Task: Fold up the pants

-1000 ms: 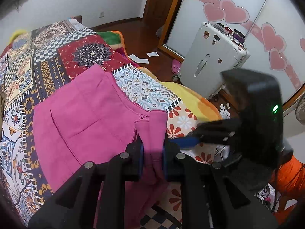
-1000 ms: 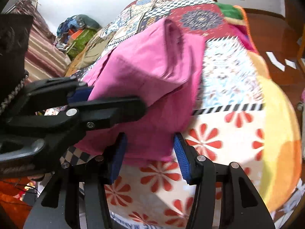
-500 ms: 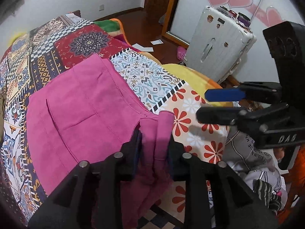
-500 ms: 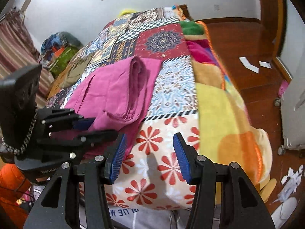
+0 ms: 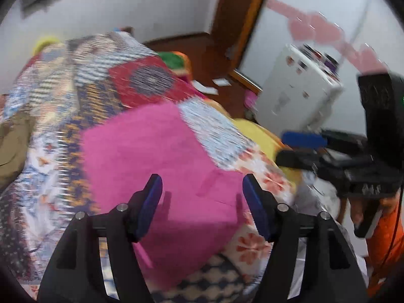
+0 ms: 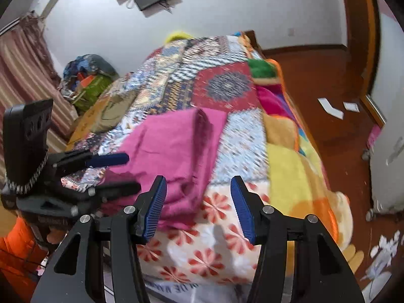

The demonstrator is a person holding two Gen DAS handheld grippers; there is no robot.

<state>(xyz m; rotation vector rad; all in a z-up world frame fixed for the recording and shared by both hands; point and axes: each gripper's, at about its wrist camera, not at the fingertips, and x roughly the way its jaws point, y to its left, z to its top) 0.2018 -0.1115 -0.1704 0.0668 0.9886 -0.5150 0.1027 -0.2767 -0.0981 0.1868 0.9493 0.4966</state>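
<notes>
The fingers [image 5: 151,202] of the left gripper [image 5: 202,199] are opening wide and nothing is sitting between them; the right gripper [image 6: 198,203] is standing half open, also empty. The bed [image 6: 285,176], with its patchwork cover, is carrying the pink pants [image 5: 164,156], which are lying folded near its foot end, loose. The near edge of the pants is hanging toward the bed's edge, so I judge the fold may be slipping open or sliding down. The white suitcase [image 5: 295,93] is standing beyond the bed, well apart.

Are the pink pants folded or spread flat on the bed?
Folded: the pink pants lie as a compact stack with a doubled edge on the bed.
</notes>
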